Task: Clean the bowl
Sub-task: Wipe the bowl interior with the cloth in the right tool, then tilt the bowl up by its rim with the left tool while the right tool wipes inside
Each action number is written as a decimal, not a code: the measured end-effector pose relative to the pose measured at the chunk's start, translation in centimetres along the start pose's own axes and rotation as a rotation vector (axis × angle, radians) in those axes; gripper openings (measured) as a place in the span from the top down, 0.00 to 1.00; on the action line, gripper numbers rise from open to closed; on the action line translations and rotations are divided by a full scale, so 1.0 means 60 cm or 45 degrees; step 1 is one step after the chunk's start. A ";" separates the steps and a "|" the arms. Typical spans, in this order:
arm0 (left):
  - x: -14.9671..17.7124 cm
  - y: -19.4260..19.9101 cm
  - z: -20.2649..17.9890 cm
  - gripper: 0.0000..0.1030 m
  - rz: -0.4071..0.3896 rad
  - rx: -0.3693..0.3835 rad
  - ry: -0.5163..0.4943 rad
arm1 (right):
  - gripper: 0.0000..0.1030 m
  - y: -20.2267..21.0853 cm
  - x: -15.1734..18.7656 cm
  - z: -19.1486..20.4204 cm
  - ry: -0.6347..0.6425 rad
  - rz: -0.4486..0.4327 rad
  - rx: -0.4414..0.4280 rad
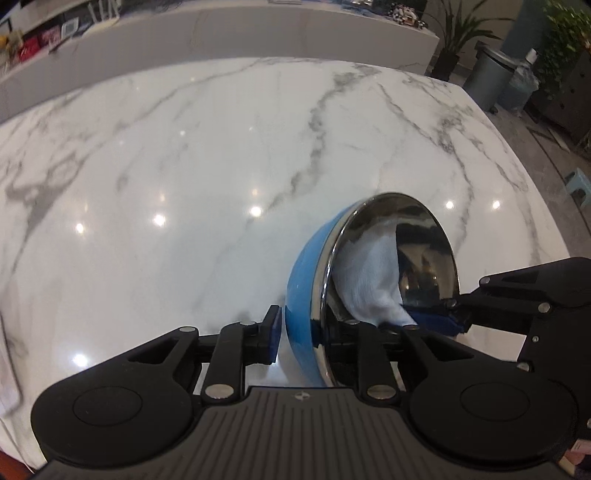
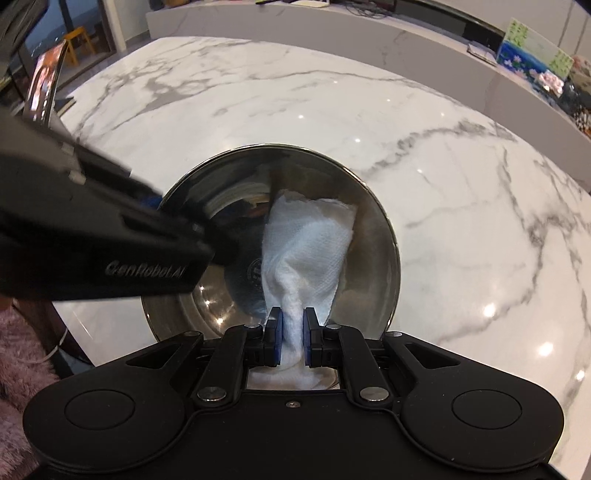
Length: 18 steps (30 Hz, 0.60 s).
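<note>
A bowl [image 1: 306,280], blue outside and shiny steel inside, is tilted on its side over the marble table. My left gripper [image 1: 306,332] is shut on the bowl's near rim, one finger outside and one inside. My right gripper [image 2: 292,325] is shut on a white paper towel [image 2: 306,240] that is pressed against the bowl's steel inside [image 2: 207,295]. The towel [image 1: 369,273] and the right gripper [image 1: 436,321] also show in the left wrist view. The left gripper [image 2: 159,206] crosses the right wrist view from the left.
The white marble table [image 1: 184,166] spreads ahead, with a raised counter ledge [image 1: 258,33] behind it. A grey bin [image 1: 487,74] and plants stand beyond the right corner. A phone on a stand [image 2: 44,85] sits at the table's left edge.
</note>
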<state>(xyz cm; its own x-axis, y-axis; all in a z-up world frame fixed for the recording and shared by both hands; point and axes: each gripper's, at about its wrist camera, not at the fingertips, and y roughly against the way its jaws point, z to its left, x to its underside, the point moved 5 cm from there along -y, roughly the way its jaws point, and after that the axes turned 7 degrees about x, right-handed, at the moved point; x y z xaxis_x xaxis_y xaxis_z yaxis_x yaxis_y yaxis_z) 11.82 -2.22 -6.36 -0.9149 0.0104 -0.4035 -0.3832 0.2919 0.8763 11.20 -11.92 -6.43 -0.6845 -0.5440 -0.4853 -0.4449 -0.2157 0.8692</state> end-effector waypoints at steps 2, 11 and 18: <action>0.007 0.001 0.002 0.71 0.020 0.027 0.036 | 0.91 -0.002 0.000 -0.002 -0.011 0.001 -0.005; 0.020 0.002 0.000 0.82 0.046 0.045 0.011 | 0.91 -0.008 0.001 -0.002 -0.024 0.014 -0.040; 0.011 0.008 0.004 0.83 0.035 0.033 0.009 | 0.91 -0.009 -0.001 0.008 -0.068 0.018 -0.132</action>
<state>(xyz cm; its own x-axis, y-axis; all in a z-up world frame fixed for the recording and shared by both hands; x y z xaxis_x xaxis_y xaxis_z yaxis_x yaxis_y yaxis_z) 11.09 -1.85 -6.27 -0.9259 0.0121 -0.3776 -0.3546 0.3165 0.8798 11.20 -11.37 -6.91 -0.7212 -0.5044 -0.4748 -0.3745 -0.2927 0.8798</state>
